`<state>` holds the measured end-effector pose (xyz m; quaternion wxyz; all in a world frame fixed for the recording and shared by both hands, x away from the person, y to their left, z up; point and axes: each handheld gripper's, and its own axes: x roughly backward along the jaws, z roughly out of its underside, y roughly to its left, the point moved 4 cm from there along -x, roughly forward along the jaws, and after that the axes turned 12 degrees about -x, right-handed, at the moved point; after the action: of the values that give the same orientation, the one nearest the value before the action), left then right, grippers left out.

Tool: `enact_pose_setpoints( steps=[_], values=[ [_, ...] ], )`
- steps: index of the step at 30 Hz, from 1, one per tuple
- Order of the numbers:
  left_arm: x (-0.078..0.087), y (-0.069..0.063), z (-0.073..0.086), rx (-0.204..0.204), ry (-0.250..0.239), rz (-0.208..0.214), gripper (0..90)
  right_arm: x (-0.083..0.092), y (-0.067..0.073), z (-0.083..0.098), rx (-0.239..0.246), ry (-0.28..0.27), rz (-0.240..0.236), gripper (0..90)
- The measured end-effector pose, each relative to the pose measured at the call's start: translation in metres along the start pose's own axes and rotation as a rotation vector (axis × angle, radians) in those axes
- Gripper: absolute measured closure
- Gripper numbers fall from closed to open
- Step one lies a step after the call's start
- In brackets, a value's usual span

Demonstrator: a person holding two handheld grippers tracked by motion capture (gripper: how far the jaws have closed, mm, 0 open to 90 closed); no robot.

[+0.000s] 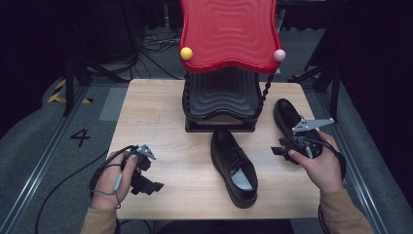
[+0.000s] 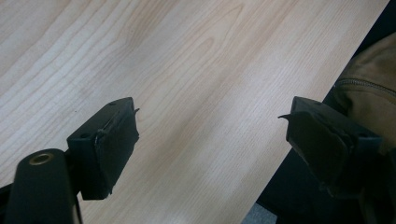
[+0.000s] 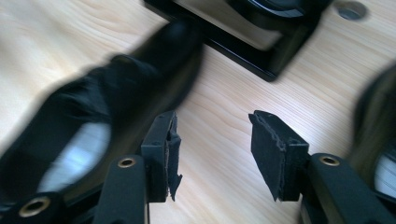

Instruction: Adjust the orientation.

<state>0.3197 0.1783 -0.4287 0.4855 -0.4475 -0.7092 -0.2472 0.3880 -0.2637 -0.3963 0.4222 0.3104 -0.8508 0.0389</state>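
Two black shoes on the table (image 1: pixel 160 117): one shoe (image 1: pixel 234 167) lies near centre, released; the second shoe (image 1: pixel 287 117) stands at far right. Right gripper (image 1: pixel 278 147) sits between them, jaws apart, grasping nothing. Left gripper (image 1: pixel 152 186) rests near left, jaws wide, unladen. Red rack (image 1: pixel 228 34) behind.

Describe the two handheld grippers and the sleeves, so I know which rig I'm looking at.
Both are black two-jaw tools. The left gripper and right gripper each carry a grey three-cornered plate on top and trail a black cable. The jaws end in blocky black pads with ragged, worn edges, and brass-coloured rivets show on the finger arms. The sleeves are tan.
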Motion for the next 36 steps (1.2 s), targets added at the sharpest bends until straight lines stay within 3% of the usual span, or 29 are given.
enact_pose_setpoints(
  steps=[10,16,21,25,32,34,36],
  values=[
    [-0.003,0.002,-0.003,-0.006,0.006,0.006,17.3,-0.005,-0.046,0.012,-0.067,0.014,0.092,49.6],
    [-0.003,0.002,-0.002,-0.004,0.006,0.007,17.3,-0.006,-0.07,0.019,-0.067,0.031,0.153,49.3],
    [-0.003,0.001,-0.001,-0.004,0.009,0.008,17.3,-0.006,-0.076,0.019,-0.085,0.016,0.124,49.9],
    [-0.002,0.0,0.0,0.001,0.01,0.004,17.3,-0.004,-0.081,0.019,-0.079,0.002,0.169,49.1],
    [-0.002,-0.001,0.004,0.009,0.012,0.006,17.3,-0.02,-0.106,0.031,-0.117,0.083,0.189,47.2],
    [-0.003,-0.002,0.005,0.014,0.013,0.007,17.4,-0.03,-0.109,0.035,-0.13,0.104,0.159,40.2],
    [-0.003,-0.002,0.006,0.022,0.016,0.009,17.8,-0.036,-0.11,0.036,-0.113,0.108,0.149,40.1]
  ],
)
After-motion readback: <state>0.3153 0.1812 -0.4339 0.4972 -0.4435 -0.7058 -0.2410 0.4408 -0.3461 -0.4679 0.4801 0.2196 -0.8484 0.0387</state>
